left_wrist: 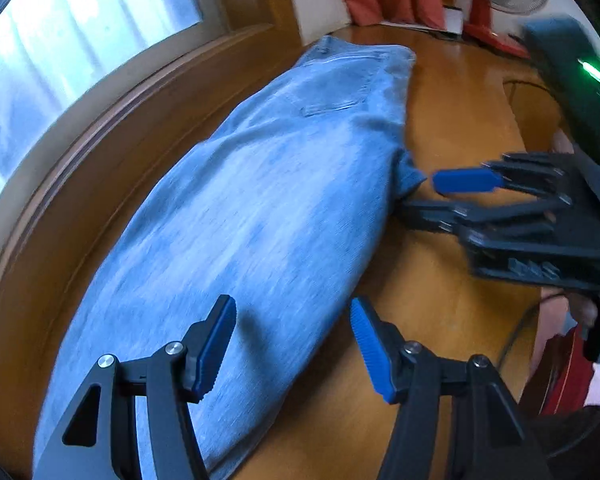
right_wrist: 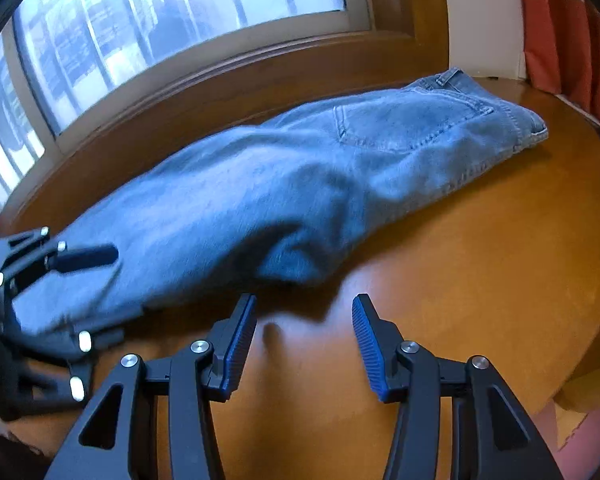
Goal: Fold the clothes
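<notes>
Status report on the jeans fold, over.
Left gripper and right gripper open, empty. Jeans folded lengthwise on wooden table, by window. Nothing in the way.

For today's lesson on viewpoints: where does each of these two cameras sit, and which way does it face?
Left wrist: sits on the left gripper, looking down along the jeans towards the red fan; its own open fingers show, and the right gripper at the side.
Right wrist: sits on the right gripper, facing the window across the jeans; its own open fingers show, and the left gripper.
Shared: jeans, wooden table, window.
</notes>
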`<action>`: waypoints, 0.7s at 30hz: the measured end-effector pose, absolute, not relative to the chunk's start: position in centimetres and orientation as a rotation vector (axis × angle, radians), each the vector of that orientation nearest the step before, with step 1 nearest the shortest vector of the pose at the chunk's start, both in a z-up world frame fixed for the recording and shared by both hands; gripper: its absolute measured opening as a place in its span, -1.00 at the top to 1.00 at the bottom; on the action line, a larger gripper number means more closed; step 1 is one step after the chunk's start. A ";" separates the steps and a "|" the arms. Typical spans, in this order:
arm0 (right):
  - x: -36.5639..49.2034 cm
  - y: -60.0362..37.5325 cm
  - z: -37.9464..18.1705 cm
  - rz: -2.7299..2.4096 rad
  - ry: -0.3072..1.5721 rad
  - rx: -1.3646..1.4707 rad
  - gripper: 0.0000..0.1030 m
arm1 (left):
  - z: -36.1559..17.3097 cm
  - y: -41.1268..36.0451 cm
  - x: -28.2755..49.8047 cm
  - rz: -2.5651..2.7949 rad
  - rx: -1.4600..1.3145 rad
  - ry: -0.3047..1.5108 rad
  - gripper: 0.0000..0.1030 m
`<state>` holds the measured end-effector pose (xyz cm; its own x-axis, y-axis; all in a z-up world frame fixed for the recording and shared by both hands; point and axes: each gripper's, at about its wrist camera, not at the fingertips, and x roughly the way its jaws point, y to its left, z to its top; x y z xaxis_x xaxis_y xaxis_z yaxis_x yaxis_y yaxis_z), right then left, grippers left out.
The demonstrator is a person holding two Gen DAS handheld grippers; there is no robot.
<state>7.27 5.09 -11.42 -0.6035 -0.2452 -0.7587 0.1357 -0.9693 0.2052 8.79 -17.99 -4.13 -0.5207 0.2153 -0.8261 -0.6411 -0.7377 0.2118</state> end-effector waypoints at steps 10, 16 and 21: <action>4.3 6.8 -9.7 -2.615 -0.500 1.140 0.04 | -3.3 -15.5 7.0 2.232 -1.050 0.754 -0.11; 3.3 5.7 -9.5 -2.618 -0.496 1.142 0.04 | -2.8 -16.5 5.1 2.301 -1.046 0.708 -0.11; 5.7 3.6 -9.9 -2.677 -0.215 1.156 -0.04 | -2.1 -17.8 3.3 2.351 -1.094 0.587 -0.11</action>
